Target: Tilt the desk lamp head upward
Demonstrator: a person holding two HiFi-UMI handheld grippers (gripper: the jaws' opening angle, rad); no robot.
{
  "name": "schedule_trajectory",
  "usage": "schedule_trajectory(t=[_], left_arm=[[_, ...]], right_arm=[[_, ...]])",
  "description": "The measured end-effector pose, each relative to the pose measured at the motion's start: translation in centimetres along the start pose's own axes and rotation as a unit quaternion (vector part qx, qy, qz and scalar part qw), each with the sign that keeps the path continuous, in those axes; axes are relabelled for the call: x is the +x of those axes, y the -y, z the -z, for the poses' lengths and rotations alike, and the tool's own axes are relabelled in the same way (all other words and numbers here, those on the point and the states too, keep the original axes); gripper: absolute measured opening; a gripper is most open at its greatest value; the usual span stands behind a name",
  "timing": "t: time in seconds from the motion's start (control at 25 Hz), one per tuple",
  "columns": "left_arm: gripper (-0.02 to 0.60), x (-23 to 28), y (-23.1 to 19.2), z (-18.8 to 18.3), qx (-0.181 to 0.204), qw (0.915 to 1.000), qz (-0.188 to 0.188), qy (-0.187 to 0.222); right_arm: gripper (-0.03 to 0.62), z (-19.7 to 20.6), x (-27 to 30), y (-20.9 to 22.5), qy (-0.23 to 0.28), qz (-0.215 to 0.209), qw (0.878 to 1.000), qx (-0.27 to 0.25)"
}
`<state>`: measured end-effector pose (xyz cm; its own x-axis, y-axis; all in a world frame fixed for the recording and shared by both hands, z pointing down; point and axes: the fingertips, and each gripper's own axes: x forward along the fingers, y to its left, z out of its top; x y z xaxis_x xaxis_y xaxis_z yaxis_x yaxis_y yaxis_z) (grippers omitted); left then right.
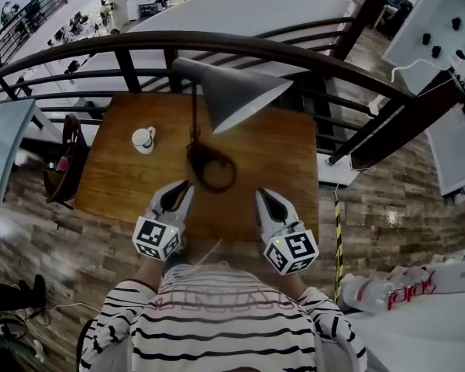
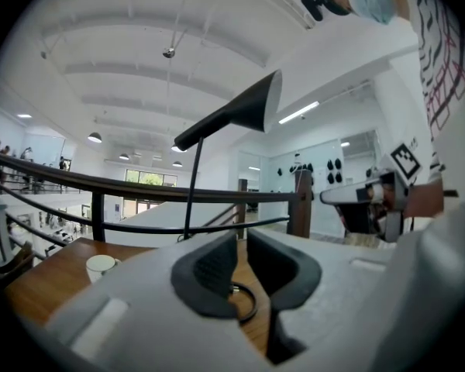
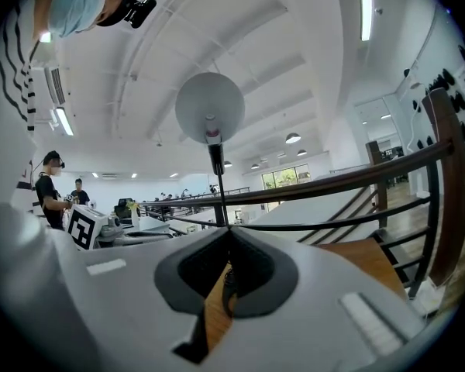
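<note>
both arms reach forward from the striped sleeves [image 1: 217,324], held low over the near edge of the table [image 1: 124,177]. the hands themselves are hidden under the marker cubes. the left tongs [image 1: 184,184] point toward 1 o'clock and the right tongs [image 1: 261,194] toward 11 o'clock, so both aim at the lamp base [image 1: 211,165]. the base is a dark ring on the table at 12 o'clock from the gap between them, apart from both.

in the left gripper view, the left tongs [image 2: 242,237] stand narrowly apart with only a slit between the pads. nothing is in it, and a bit of the ring shows beyond. in the right gripper view, the right tongs [image 3: 229,235] are closed tip to tip and hold nothing.

the lamp head [image 1: 232,91] is a grey cone hanging above the far half of the table at 12 o'clock, untouched. its wide mouth faces down and toward 4 o'clock. it sits on a thin stem [image 1: 194,111] rising from the base. a white cup [image 1: 143,139] stands at 10 o'clock from the base.

in both gripper views the foot of the stem is cut off behind the tongs' bodies. the dark shape at the table's 9 o'clock edge is hard to make out.
</note>
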<state>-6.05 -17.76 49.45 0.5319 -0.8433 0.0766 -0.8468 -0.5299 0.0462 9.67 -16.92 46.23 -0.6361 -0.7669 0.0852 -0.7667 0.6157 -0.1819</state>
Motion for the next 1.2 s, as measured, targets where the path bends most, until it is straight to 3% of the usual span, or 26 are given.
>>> schedule_trajectory(t=[0.2,1.2], left_arm=[[0.003,-1.1,1.3,0.7,-0.003,1.0,-0.001,-0.008],[0.002,-3.0,3.8,1.4,-0.022,0.9996,0.011,-0.01]], right_arm=[[0.002,1.3,-0.6,0.0,-0.018,-0.006,1.0,0.004],[0.002,3.2,-2.5,-1.5,-0.041,-0.01,0.999,-0.009]])
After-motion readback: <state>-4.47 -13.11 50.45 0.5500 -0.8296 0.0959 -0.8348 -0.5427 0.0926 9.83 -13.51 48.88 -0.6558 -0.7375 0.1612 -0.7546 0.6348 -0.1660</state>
